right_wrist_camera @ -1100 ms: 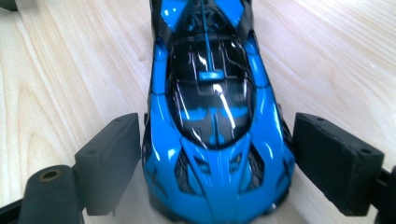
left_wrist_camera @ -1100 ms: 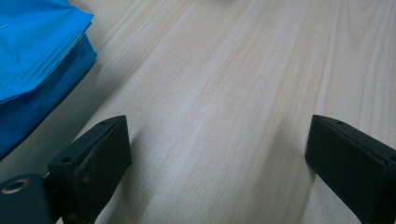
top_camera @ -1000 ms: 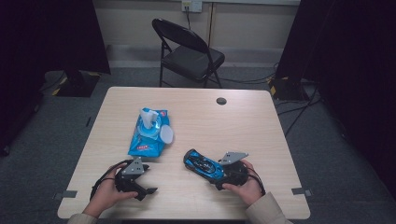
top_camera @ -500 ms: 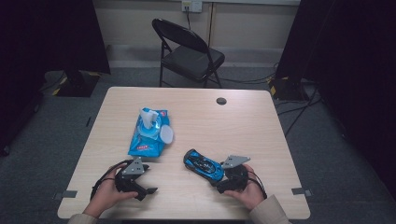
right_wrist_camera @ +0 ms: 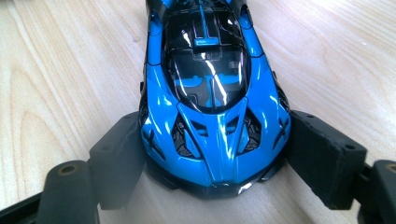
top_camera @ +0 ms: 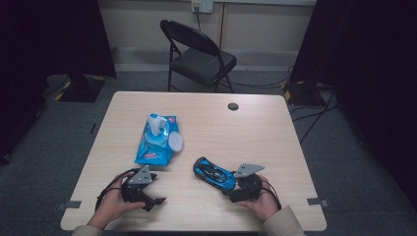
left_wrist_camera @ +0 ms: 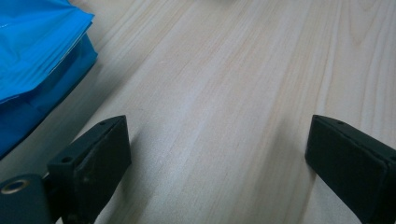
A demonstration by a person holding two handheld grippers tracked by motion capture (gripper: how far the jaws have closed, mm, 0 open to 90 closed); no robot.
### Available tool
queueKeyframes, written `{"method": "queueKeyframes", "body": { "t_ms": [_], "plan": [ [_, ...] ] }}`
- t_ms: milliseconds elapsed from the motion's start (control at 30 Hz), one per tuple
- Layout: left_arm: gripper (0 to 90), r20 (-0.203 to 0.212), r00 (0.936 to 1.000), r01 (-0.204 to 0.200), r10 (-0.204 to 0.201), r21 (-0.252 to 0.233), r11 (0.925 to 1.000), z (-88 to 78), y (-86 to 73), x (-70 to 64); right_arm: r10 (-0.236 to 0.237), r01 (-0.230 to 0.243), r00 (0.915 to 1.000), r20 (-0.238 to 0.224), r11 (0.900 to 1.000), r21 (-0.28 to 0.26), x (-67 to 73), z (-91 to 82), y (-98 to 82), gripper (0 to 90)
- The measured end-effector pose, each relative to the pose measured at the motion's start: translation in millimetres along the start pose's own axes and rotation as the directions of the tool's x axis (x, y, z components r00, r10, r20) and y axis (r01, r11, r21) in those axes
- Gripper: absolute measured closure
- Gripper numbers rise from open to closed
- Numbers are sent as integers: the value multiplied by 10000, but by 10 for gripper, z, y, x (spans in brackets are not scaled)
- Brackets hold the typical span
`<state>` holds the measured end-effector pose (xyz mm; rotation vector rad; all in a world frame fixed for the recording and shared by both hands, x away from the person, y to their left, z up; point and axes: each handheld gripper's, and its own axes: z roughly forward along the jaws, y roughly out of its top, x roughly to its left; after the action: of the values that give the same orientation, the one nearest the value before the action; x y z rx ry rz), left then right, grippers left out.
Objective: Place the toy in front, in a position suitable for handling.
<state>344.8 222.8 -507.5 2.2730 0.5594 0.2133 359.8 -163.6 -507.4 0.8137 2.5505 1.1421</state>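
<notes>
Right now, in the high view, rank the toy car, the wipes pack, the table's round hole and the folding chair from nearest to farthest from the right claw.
1. Toy car: between the right claw's jaws, near table edge.
2. Wipes pack: up and left, mid-table.
3. Round hole: by the far table edge.
4. Folding chair: on the floor beyond the table.

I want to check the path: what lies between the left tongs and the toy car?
Only bare table, seen in the high view, between the left tongs and the toy car.
</notes>
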Motion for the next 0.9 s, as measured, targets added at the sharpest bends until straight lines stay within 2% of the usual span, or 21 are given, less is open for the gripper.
{"method": "queueKeyframes", "body": {
  "t_ms": [133,233,400,467,567,600,667,700,733,833,900],
  "plan": [
    [62,10,10000,0,0,12,10000,-1,1,1,16,-16,10000,14,10000,8,3,1,1,224],
    [60,11,10000,26,-26,-15,10000,1,0,-2,-236,239,9995,-190,9996,161,20,16,6,125],
    [51,70,10000,4,-5,44,10000,2,3,-3,-127,129,9998,-135,9998,145,24,17,8,144],
    [49,76,9999,65,-66,7,10000,2,3,-1,-15,15,10000,-19,10000,51,16,9,4,197],
    [55,69,9993,359,-359,-7,9994,-7,13,12,35,-35,10000,12,10000,-32,3,-2,-3,227],
    [79,81,9986,524,-524,-95,9986,-15,20,17,34,-34,10000,12,10000,-32,3,-2,-3,227],
    [193,211,9959,887,-883,-188,9959,-35,40,28,25,-25,10000,21,10000,-33,5,-2,-3,228],
    [191,224,9942,1058,-1054,-194,9942,-37,49,30,24,-24,10000,22,10000,-34,5,-2,-3,228],
    [151,167,9936,1118,-1115,-140,9936,-43,61,31,25,-25,10000,22,10000,-29,5,-2,-3,228],
    [182,131,9935,1136,-1133,-175,9934,-67,90,40,27,-27,10000,30,10000,-35,6,-2,-4,228],
    [181,148,9911,1328,-1324,-311,9907,-99,152,54,8,-8,10000,40,10000,-47,8,-3,-5,233]
  ]
}}
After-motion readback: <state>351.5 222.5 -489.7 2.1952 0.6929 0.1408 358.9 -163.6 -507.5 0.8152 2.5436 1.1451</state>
